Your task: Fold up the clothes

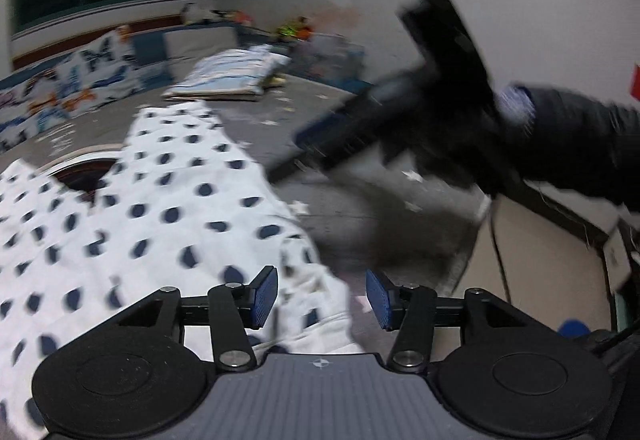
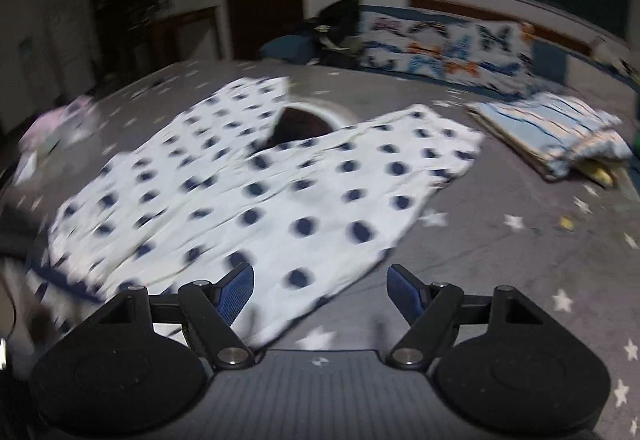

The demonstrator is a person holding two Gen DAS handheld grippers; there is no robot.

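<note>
One garment [image 2: 256, 192]: white, dark blue dots, spread flat on a grey star-print sheet [image 2: 520, 272]. Two leg-like panels fork away toward 12 o'clock in the right wrist view, a dark round object [image 2: 304, 124] showing in the gap between them; what it is cannot be told.

One folded striped pile [image 2: 556, 132] at 2 o'clock, well apart from the garment. One printed cushion [image 2: 448, 48] along the far edge.

Two grippers. Left gripper [image 1: 320, 300]: jaws wide, nothing held; the garment's near edge lies under and between the blue pads [image 1: 264, 298], contact uncertain through blur. Right gripper [image 2: 320, 292]: jaws wide, nothing held; left pad over the garment's hem, right pad over bare sheet.

In the left wrist view the right gripper shows at 2 o'clock, blurred, carried by a dark sleeve [image 1: 580, 152], above the sheet beside the garment.
</note>
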